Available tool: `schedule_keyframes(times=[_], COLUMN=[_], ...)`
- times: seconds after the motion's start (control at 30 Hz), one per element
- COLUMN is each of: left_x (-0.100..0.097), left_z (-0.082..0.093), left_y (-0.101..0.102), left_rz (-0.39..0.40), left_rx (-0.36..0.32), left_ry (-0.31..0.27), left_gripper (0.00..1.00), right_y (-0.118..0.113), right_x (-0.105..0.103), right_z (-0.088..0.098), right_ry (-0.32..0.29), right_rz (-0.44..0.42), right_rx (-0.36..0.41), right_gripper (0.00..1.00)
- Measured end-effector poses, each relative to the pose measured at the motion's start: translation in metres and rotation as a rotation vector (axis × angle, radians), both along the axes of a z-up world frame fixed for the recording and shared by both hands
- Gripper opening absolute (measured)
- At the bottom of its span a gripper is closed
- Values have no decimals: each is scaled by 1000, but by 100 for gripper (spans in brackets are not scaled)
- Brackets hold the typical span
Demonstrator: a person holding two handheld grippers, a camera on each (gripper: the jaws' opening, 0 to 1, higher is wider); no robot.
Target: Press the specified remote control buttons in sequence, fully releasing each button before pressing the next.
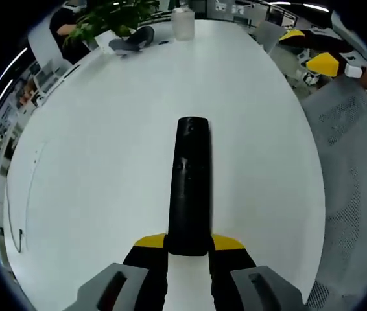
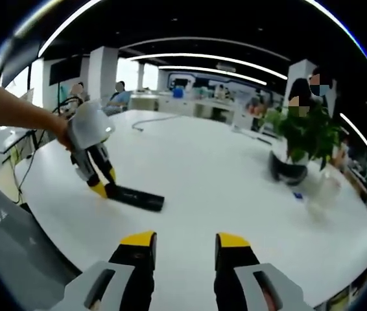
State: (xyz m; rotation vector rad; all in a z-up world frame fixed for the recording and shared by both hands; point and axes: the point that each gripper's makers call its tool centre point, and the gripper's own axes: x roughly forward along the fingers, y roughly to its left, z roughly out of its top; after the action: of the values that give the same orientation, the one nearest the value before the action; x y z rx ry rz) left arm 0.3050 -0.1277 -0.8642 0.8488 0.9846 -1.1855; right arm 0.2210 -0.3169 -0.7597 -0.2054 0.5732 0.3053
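A long black remote control (image 1: 188, 188) lies on the white table (image 1: 106, 142), pointing away from me. My left gripper (image 1: 189, 243) is shut on its near end, yellow-tipped fingers (image 1: 150, 241) on either side. In the right gripper view the same remote (image 2: 136, 197) lies on the table at left, held by the left gripper (image 2: 105, 189) in a person's hand. My right gripper (image 2: 185, 242) hovers open above the table, to the right of the remote and apart from it, with nothing between its jaws.
A potted plant (image 2: 303, 139) and a clear bottle (image 2: 323, 188) stand on the table's right in the right gripper view. A grey mesh chair (image 1: 352, 162) sits at the table's edge. A cable (image 1: 21, 194) runs along the left rim. People sit in the background.
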Motion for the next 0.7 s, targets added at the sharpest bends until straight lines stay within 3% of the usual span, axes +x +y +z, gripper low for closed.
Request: schedule_keyframes(times=[0.43,0.7], left_x=[-34,-63], left_z=[0,0], left_y=[-5,-9], left_rz=[14,36], left_rx=[22,-17], left_ry=[7,0], left_gripper=[23,23], right_y=[10,15], right_x=[-2,-5], right_z=[-3,-1], right_ry=[43,76], right_rz=[52,76], right_rx=[38,77], right_gripper=[20,11])
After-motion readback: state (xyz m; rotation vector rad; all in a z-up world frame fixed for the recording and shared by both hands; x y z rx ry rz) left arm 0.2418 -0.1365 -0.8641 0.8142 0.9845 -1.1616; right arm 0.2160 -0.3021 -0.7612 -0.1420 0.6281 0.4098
